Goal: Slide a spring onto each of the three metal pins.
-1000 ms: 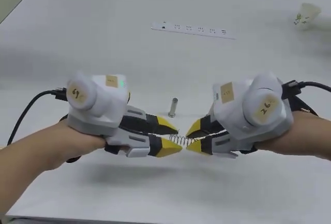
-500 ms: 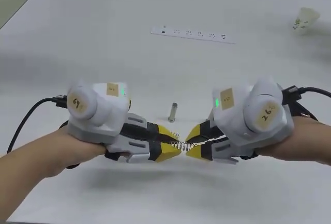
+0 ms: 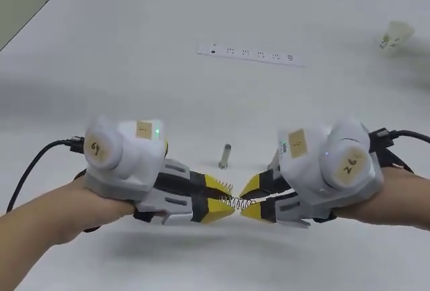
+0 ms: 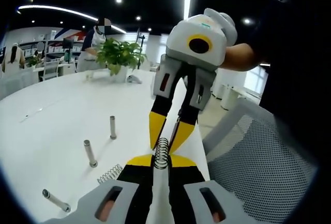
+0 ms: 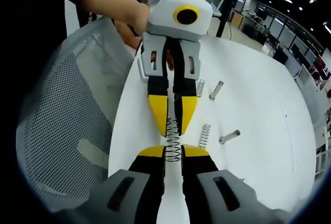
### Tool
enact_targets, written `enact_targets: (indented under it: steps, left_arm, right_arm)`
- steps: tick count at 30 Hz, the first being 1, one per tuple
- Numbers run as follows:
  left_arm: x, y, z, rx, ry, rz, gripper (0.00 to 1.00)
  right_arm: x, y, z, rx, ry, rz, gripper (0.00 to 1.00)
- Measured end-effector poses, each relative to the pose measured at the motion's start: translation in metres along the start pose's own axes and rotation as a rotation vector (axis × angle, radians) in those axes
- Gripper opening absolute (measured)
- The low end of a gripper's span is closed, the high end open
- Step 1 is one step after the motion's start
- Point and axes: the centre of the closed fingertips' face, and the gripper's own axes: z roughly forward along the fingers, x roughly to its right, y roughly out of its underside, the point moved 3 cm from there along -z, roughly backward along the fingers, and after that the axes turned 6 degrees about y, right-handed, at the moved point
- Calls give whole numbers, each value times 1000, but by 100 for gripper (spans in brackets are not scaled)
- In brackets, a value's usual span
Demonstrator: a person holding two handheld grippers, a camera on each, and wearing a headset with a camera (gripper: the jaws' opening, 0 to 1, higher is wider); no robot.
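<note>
A short coil spring (image 3: 237, 201) hangs level between my two grippers, above the white table's (image 3: 201, 9) near edge. The left gripper (image 3: 232, 199) is shut on one end and the right gripper (image 3: 244, 200) on the other, tip to tip. In the left gripper view the spring (image 4: 162, 151) rises from my left gripper (image 4: 161, 162) into the right gripper's fingers (image 4: 154, 125). One metal pin (image 3: 224, 156) stands upright just beyond the tips. Two standing pins (image 4: 112, 127) (image 4: 90, 153) and one lying pin (image 4: 56, 200) rest on the table, with a loose spring (image 4: 110, 173) beside them.
A white power strip (image 3: 245, 54) lies across the table's far middle, and a crumpled paper cup (image 3: 395, 27) sits at the far right. A mesh chair back (image 4: 248, 167) stands beyond the table's near edge. A second loose spring (image 5: 205, 134) lies near a pin (image 5: 229, 136).
The head camera has shifted a little. Both grippers keep the spring between their tips, in much the same place above the table's near edge.
</note>
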Motion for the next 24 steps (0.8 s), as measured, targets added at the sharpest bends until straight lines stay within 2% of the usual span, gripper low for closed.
enact_targets:
  steps: [3, 6, 10, 24]
  left_arm:
    - [0, 0, -1, 1, 1, 0, 2]
    - [-1, -1, -3, 4, -1, -3, 2]
    - [-1, 0, -3, 1, -2, -3, 2]
    - [3, -2, 0, -4, 14, -7, 2]
  right_arm:
    - [1, 1, -3, 18, 7, 29, 14]
    - [-1, 8, -4, 22, -1, 65, 15]
    - [-1, 13, -4, 28, 15, 90, 15]
    - [-3, 11, -4, 48, 13, 74, 8]
